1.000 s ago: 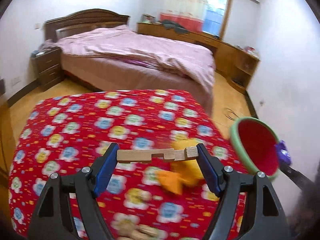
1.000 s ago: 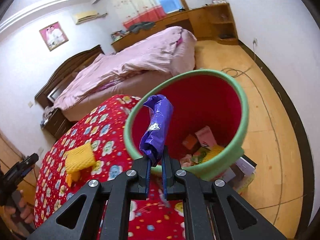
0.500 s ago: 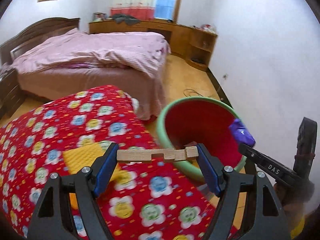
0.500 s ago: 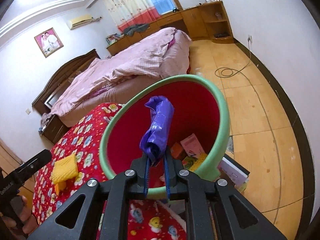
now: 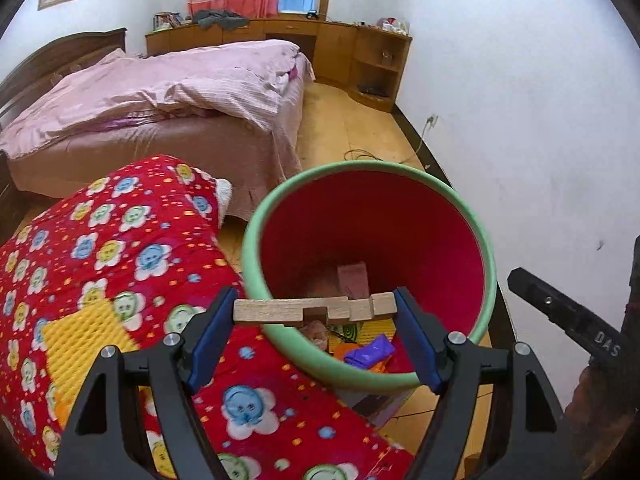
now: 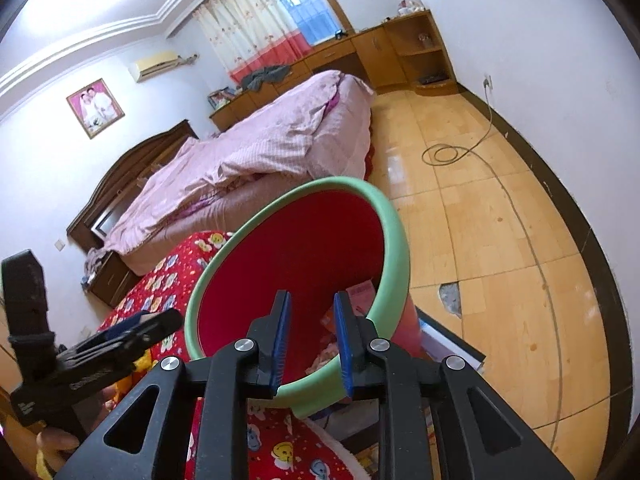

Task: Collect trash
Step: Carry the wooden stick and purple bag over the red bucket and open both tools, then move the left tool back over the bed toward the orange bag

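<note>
A green-rimmed bin [image 5: 256,232] with a red inside stands beside the red flowered quilt [image 5: 120,248]. My left gripper [image 5: 315,309] is shut on a notched wooden strip [image 5: 276,312], held crosswise over the bin's near rim. My right gripper [image 6: 312,300] hangs over the bin [image 6: 396,232]; its jaws are opening and nothing is between them. A purple wrapper [image 5: 368,354] lies at the bottom of the bin among other scraps, with a pink box [image 5: 352,280] further in. A yellow textured cloth [image 5: 80,336] lies on the quilt at the left.
A bed with pink bedding [image 5: 180,92] stands behind the quilt. A white wall [image 5: 540,140] runs close on the right. A cable [image 6: 444,154] lies coiled on the wooden floor. Books or boxes [image 6: 448,344] sit under the bin. The other gripper's body [image 5: 568,320] shows at the right.
My left gripper swung right with the wooden strip, from over the quilt to the bin's rim. My right jaws parted and the purple wrapper left them; it now lies in the bin.
</note>
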Demonstrator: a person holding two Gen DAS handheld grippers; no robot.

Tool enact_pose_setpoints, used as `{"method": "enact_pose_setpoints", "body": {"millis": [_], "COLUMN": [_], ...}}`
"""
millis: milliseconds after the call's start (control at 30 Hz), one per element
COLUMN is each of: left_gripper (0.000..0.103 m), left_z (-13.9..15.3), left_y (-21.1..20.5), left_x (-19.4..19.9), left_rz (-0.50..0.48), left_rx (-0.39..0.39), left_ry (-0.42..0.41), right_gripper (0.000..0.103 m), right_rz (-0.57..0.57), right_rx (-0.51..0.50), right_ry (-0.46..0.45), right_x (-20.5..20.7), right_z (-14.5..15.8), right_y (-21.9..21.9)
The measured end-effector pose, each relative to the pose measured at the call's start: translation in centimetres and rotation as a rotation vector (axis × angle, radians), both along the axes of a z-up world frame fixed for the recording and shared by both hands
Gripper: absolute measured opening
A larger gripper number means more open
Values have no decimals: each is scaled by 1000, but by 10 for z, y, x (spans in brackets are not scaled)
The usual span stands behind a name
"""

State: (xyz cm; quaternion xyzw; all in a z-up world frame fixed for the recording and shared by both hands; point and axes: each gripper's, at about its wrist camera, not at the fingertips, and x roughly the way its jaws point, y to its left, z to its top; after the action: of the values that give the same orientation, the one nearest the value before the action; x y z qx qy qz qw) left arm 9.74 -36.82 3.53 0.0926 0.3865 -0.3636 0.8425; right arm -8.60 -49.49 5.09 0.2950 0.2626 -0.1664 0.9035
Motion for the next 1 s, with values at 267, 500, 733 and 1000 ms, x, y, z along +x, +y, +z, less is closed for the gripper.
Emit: {"method": "enact_pose_setpoints", "body": {"millis": [267, 500, 733, 1000], "left_gripper": [78, 81, 81, 81], "left_z": [-11, -13, -3, 7], "left_y": [-19, -19, 3, 46], "left_x": [-1, 1, -4, -4], "left_rz": [-60, -64, -29, 54], "left_rx": [27, 29, 15, 9], "left_ry": [19, 20, 11, 22], "right_gripper": [22, 23, 34, 46], "right_rz": [-1, 5, 13, 42], "right_rx": [16, 36, 23, 21], "right_ry": [-8, -3, -2, -4], "right_x": [0, 2, 1, 3], "right_z": [-3, -5, 0, 6], "right_y": [0, -1, 6, 21]}}
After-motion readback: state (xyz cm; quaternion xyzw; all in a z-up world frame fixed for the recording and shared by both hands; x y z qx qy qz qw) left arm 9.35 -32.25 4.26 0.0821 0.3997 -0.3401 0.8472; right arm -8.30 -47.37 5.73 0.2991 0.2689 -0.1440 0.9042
